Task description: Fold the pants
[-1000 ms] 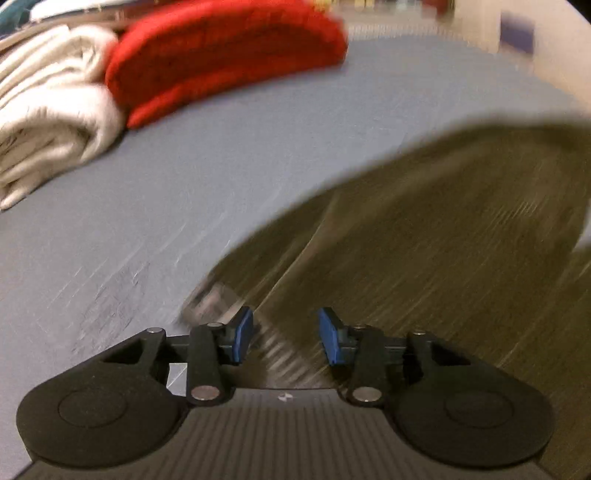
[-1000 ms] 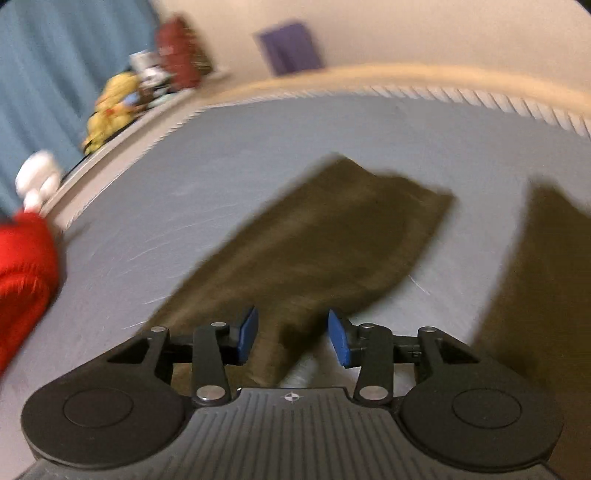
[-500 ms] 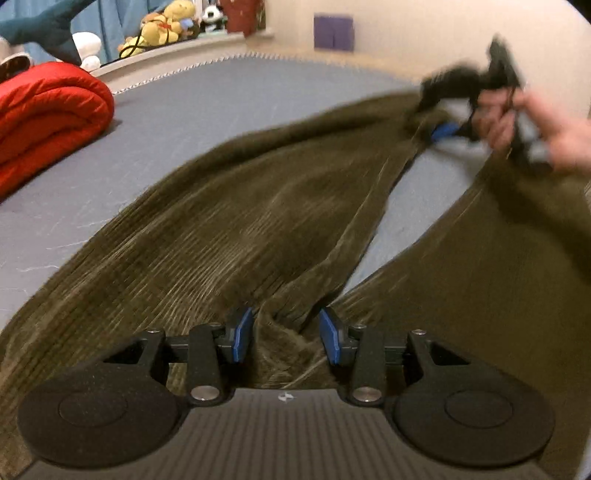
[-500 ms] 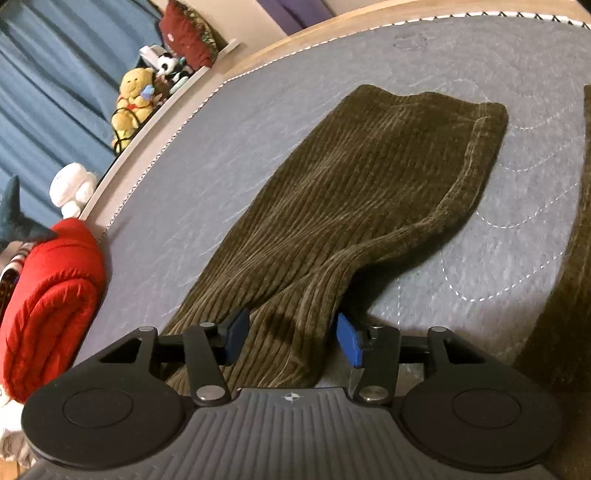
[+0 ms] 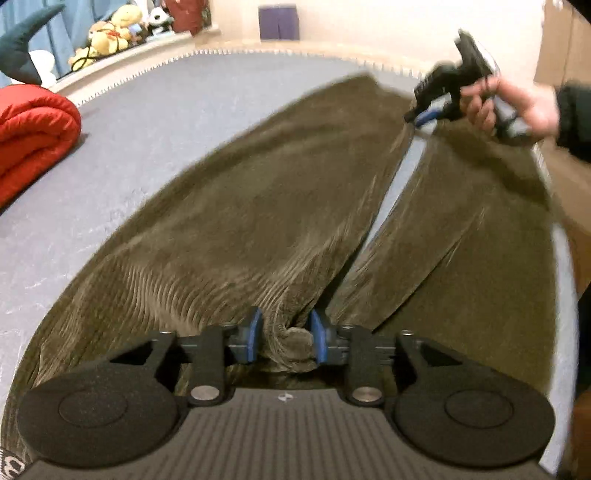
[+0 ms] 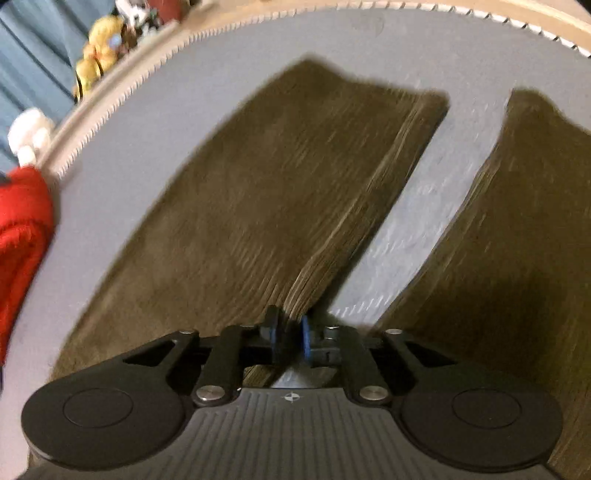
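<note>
Left gripper (image 5: 283,338) has a bunched wad of the pants (image 5: 266,221) between its blue pads (image 5: 252,334), jaws easing open a little but both pads touching the cloth. Right gripper (image 6: 290,334) is closing down narrow on the inner edge of one pant leg (image 6: 273,199), fabric edge between the pads, near the hem end. From the left wrist view the right gripper (image 5: 430,110) shows far off at the leg ends, held by a hand (image 5: 517,107) in a dark sleeve (image 5: 574,118).

Pants: olive-brown corduroy, spread flat on a bed (image 5: 155,122) with a grey sheet, two legs apart with a strip of sheet showing between them. Second leg (image 6: 517,240) lies to the right in the right wrist view.

Room: red folded blanket (image 5: 33,129) on the bed at the left, well clear of the pants. Stitched mattress border along the far edge. Ledge beyond it with stuffed toys (image 5: 110,31), blue curtain (image 6: 33,62) behind them. Cream wall with a purple patch (image 5: 279,22). Cardboard-brown surface at the right edge, can't tell what it is. Both views motion-blurred.
</note>
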The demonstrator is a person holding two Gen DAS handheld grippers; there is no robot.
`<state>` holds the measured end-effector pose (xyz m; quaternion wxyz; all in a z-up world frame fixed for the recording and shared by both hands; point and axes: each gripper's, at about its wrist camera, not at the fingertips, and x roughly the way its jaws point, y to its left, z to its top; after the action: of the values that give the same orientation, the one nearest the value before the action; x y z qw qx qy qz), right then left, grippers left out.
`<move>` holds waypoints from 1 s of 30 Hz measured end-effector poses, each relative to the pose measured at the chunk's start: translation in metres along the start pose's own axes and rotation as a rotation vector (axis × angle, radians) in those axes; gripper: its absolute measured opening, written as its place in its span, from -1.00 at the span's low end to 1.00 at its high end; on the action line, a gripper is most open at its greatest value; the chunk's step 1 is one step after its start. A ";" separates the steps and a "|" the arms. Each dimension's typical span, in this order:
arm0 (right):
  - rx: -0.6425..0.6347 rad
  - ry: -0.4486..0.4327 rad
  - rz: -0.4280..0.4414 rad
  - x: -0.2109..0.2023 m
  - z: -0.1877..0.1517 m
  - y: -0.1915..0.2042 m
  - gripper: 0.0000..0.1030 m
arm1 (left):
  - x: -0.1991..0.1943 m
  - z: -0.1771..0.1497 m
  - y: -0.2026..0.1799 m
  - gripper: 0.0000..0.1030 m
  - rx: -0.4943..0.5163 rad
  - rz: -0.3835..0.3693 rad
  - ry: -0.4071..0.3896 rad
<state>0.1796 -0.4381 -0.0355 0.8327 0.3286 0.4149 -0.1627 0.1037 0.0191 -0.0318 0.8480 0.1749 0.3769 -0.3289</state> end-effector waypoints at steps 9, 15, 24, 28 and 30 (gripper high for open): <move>0.311 -0.243 -0.051 -0.011 0.072 -0.090 -0.07 | 0.003 0.001 0.024 0.01 -0.241 -0.063 -0.108; 0.260 -0.237 0.003 0.025 0.084 -0.102 -0.09 | -0.018 -0.005 0.026 0.01 -0.221 -0.039 -0.154; 0.290 -0.348 -0.253 0.013 0.086 -0.114 -1.00 | -0.053 -0.034 0.054 0.01 -0.265 0.034 -0.104; 0.379 -0.315 -0.188 0.001 0.082 -0.133 -1.00 | -0.052 -0.062 0.074 0.01 -0.321 0.075 -0.022; 0.362 -0.321 -0.166 -0.014 0.083 -0.126 -0.89 | -0.033 -0.085 0.081 0.00 -0.337 0.118 0.125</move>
<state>0.1511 -0.5864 -0.0400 0.7994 0.4068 0.2670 -0.3524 0.0983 0.1376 -0.0589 0.8580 0.0723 0.4679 -0.1992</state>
